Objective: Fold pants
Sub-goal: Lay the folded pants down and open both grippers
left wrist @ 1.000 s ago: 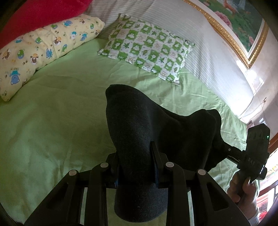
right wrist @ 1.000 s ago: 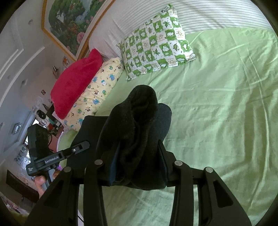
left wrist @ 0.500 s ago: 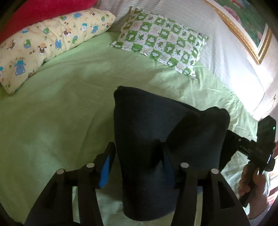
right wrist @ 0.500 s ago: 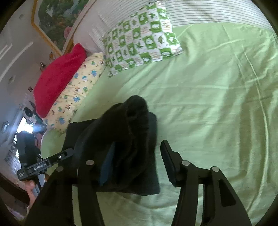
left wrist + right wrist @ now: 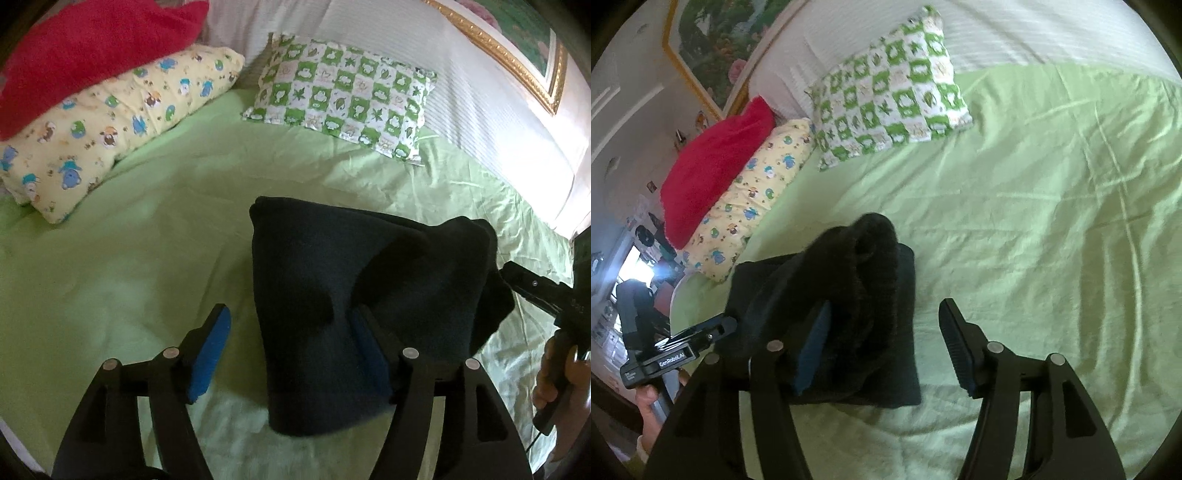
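The dark folded pants [image 5: 351,295] lie in a thick bundle on the green bed sheet [image 5: 129,258]. My left gripper [image 5: 291,347] straddles their near end with its jaws opening. The cloth leans on the right finger, while the left blue pad [image 5: 210,350] stands apart from it. In the right wrist view the pants [image 5: 871,295] bulge up in a hump. My right gripper [image 5: 886,343] is opening too. The cloth rests against its left pad [image 5: 812,343], and its right pad [image 5: 956,343] is free over the sheet.
A green-and-white checked pillow [image 5: 343,96], a yellow cartoon-print pillow [image 5: 110,122] and a red cushion [image 5: 85,48] line the head of the bed. A gold-framed painting [image 5: 517,44] hangs above. A hand [image 5: 554,380] holds the right gripper's handle.
Both grippers were shut on the pants and have spread their jaws and let go. The bundle has sunk onto the sheet.
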### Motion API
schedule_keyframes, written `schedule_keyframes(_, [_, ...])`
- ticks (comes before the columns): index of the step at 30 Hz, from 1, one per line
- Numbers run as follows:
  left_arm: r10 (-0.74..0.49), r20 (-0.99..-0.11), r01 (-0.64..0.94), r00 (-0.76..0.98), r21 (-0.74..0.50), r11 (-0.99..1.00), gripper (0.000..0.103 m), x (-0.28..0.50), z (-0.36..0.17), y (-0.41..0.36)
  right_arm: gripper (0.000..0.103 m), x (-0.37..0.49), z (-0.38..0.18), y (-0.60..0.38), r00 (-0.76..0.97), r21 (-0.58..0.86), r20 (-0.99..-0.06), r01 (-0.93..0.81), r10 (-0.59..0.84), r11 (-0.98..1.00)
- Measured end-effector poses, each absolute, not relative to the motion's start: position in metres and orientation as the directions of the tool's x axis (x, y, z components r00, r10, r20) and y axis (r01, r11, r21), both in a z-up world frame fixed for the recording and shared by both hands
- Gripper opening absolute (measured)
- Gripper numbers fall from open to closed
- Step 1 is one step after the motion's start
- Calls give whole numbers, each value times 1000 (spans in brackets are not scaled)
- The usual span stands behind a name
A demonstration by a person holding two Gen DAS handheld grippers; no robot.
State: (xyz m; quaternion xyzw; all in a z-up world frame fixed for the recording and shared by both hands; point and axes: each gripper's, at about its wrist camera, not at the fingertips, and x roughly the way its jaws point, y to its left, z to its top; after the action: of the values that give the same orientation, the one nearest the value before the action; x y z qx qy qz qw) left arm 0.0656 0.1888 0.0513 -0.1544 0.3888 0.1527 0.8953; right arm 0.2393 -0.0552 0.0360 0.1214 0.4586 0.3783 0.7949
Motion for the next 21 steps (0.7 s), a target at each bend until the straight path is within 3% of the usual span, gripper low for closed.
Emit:
schedule_keyframes(6, [198,-729,-402,655,-114,909,80,48,58,174,71,211,58,-53,288,500,-619,-573,731,649])
schedule_keyframes(10, [200,-733,-398,650,-104,911,80,38,57,165,79,190,66,-50,291,438,-628,-635,722,636])
schedule_keyframes(21, [218,-763,-386,609,-45,921,82,25,48,144,85,166,62,-49,267,346,-663,-719,699,603])
